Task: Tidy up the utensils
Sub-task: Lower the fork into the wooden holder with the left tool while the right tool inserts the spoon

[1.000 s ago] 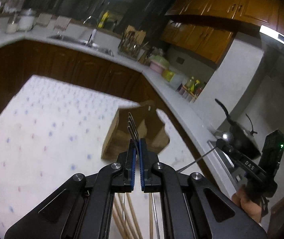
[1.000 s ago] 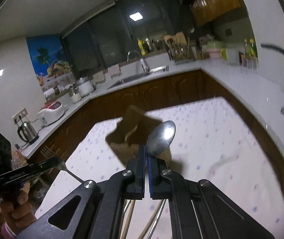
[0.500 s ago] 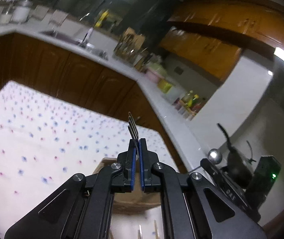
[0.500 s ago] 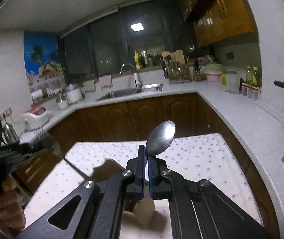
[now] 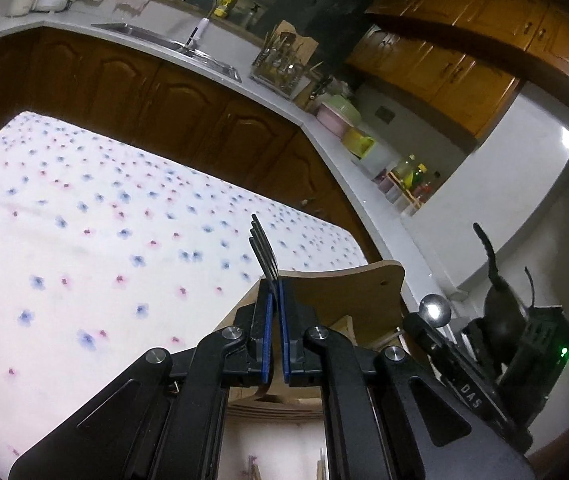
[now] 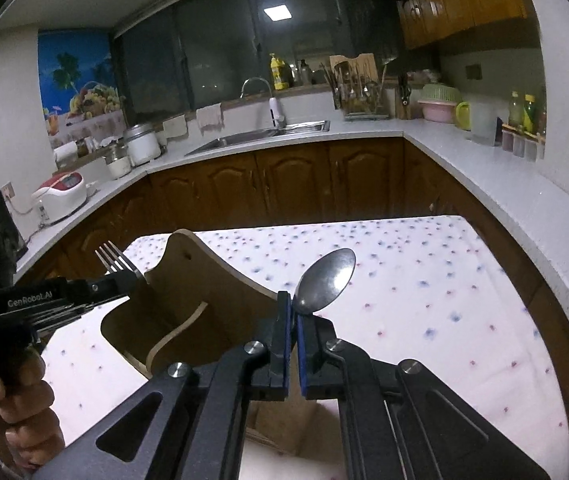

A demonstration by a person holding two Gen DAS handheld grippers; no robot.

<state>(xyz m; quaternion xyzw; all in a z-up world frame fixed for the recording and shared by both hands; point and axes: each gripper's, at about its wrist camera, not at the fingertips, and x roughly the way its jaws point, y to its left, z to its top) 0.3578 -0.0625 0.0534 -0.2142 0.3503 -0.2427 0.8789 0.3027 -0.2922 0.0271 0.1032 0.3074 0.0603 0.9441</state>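
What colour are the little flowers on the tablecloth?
Blue and pink, on a white tablecloth; clearest in the left wrist view.

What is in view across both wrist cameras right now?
fork: one, metal, clamped in left gripper, tines up.
spoon: one, silver, clamped in right gripper, bowl up.
wooden utensil holder: one, tan, on table under both grippers.
tablecloth: one, white with blue and pink flowers, covering table.
sink: one, steel, in far counter.
rice cooker: one, white and red, left counter.
yellow bottle: one, window sill.
left gripper: black, blue pads, jaws shut.
right gripper: same, jaws shut.
hand: one, gripping left gripper's handle.
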